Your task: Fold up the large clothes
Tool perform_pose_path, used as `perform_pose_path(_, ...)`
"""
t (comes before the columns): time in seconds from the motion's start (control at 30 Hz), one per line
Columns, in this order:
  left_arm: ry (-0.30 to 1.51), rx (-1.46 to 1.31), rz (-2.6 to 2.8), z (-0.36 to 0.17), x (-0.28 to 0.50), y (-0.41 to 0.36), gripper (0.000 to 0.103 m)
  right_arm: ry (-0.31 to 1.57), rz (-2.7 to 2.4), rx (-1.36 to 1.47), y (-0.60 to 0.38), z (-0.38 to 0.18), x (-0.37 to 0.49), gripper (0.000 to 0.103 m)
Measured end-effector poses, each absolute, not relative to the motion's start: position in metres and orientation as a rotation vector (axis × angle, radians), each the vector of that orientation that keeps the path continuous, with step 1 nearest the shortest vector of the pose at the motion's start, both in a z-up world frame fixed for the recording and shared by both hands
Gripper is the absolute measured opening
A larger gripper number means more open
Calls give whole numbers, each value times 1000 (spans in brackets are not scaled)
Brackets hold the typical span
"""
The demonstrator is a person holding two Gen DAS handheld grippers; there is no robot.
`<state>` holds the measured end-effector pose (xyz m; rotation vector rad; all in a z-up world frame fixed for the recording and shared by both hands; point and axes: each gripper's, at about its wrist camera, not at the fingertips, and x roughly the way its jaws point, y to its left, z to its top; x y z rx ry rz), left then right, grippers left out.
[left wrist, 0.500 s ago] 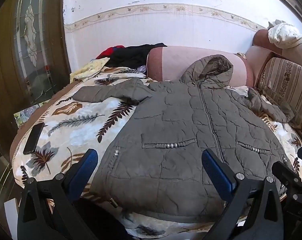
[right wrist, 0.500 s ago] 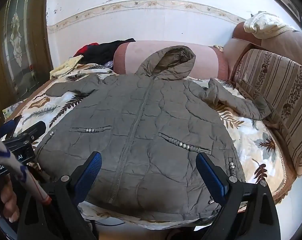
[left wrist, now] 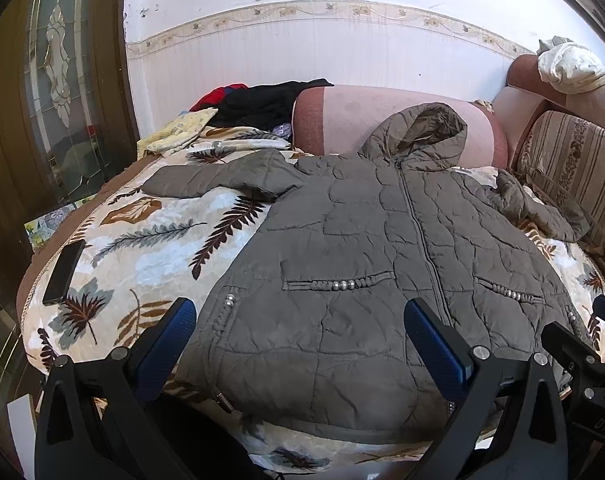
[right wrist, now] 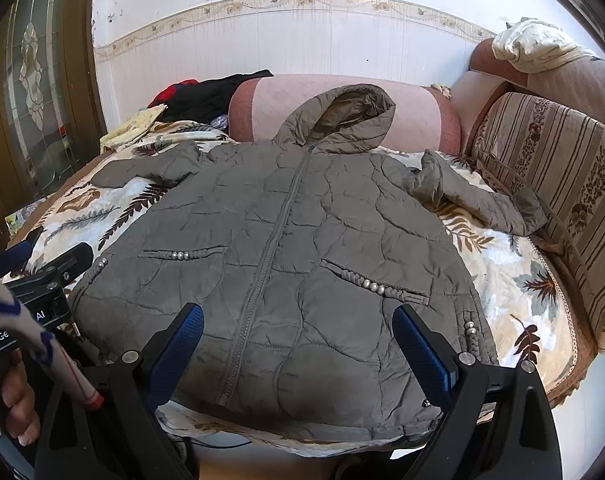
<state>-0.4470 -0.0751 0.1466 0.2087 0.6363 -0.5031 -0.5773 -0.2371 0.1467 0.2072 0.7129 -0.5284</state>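
A: Compare with half a second ago. Any change?

B: Almost none. Both views have shifted very slightly; the jacket (left wrist: 382,264) lies exactly as it did, and both tools are spread as wide as before.

A: State of the left gripper (left wrist: 298,344)?

B: Its blue-padded fingers (left wrist: 168,336) stand fully apart, pitched downward over the near hem. Nothing is between the pads and nothing is held.

A: And the right gripper (right wrist: 298,344)?

B: Same condition: fingers (right wrist: 420,352) wide apart, empty, hovering above the hem without touching the fabric. In the right view, the person's hand (right wrist: 16,396) shows at the lower left, wrapped around the other tool's handle.

A: Location of the jacket?

B: Spread front side up on the bed (left wrist: 134,248), on a leaf-print cover. The hem faces the grippers at the near edge; the hood (right wrist: 350,120) rests against a pink bolster (right wrist: 414,116) at the far side.

A: Appearance?

B: Grey-olive quilted fabric, zip closed down the centre. Two slanted pockets, each trimmed with braid and small silver beads. One sleeve (left wrist: 218,176) extends flat toward the door side. The other sleeve (right wrist: 474,196) lies crumpled toward the striped cushion (right wrist: 550,160). The body lies mostly flat, with shallow wrinkles.

A: Anything else on the bed?

B: A dark phone (left wrist: 64,272) near the door-side edge, well apart from the jacket, and a pile of clothes (left wrist: 258,104) at the far corner.
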Motion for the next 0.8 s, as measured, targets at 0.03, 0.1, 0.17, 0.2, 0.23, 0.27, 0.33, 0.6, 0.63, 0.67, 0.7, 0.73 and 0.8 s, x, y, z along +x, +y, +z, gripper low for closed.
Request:
perform_pose_path(0.03, 636, 209, -503, 147, -447, -75, 103, 713, -526, 209, -237, 146, -577, 97)
perform_pose_path(0.1, 636, 211, -502, 146, -447, -76, 103, 710, -523, 206, -238, 145, -577, 97)
perform_pose_path(0.17, 636, 210, -504, 146, -447, -75, 103, 704, -526, 198, -238, 144, -578, 97)
perform_pose_path(0.2, 635, 211, -504, 146, -448, -75, 103, 701, -525, 202, -238, 144, -579, 97)
perform_pose_path(0.23, 634, 211, -505, 146, -447, -75, 103, 704, -527, 201, -239, 144, -579, 97)
perform_pose_path(0.27, 631, 215, -505, 146, -448, -75, 103, 704, -528, 201, -239, 144, -579, 97)
perform_pose_path(0.33, 627, 220, -506, 147, -450, -76, 103, 716, -530, 198, -241, 144, -579, 97)
perform_pose_path(0.6, 598, 241, -532, 159, -445, -94, 103, 736, -540, 246, -260, 143, -582, 98)
perform_pose_path(0.63, 590, 239, -542, 162, -439, -102, 103, 733, -546, 250, -266, 143, -582, 97)
perform_pose_path(0.67, 587, 240, -554, 166, -434, -110, 103, 721, -551, 255, -273, 142, -582, 97)
perform_pose_path(0.7, 586, 241, -570, 169, -428, -120, 103, 733, -567, 270, -282, 143, -581, 97)
perform_pose_path(0.73, 584, 243, -582, 172, -423, -128, 103, 733, -602, 285, -296, 143, -582, 97)
perform_pose_path(0.8, 578, 245, -608, 179, -413, -146, 103, 733, -634, 333, -314, 149, -582, 97)
